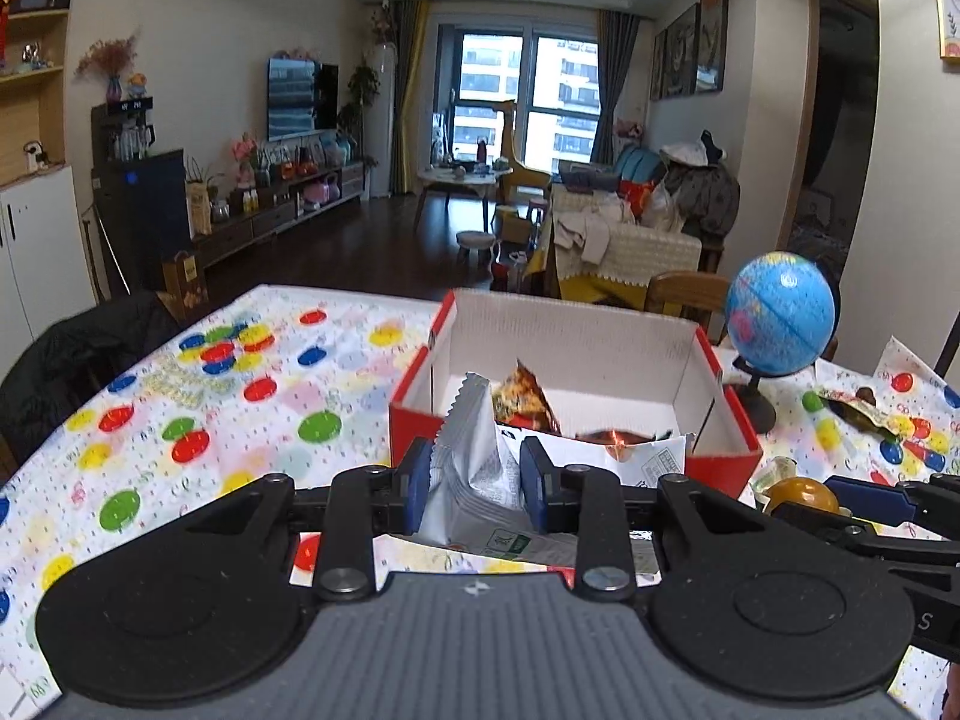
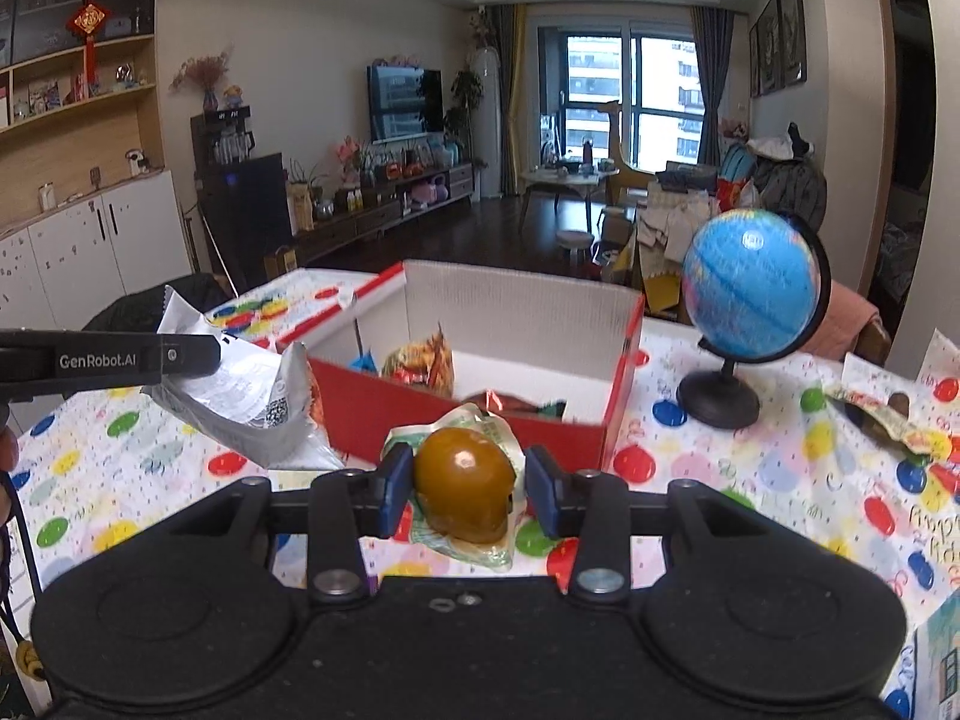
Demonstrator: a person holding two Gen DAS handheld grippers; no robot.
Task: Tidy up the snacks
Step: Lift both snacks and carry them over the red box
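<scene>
A red cardboard box (image 1: 414, 420) with a white inside stands on the table and holds several snack packets (image 1: 522, 399). My left gripper (image 1: 475, 477) is shut on a silver-white snack bag (image 1: 474, 468), held just in front of the box's near wall. The bag shows in the right wrist view (image 2: 240, 396) too. My right gripper (image 2: 468, 480) has its pads on either side of a brown egg in a clear wrapper (image 2: 465, 477), which lies on the tablecloth before the box (image 2: 456, 420). The left pad touches the egg; a small gap shows at the right pad.
A blue globe (image 2: 750, 288) on a black stand is right of the box. A dark flat snack wrapper (image 2: 882, 420) lies at the far right on the dotted tablecloth (image 1: 180, 420). A dark jacket hangs on a chair (image 1: 78, 348) at the table's left edge.
</scene>
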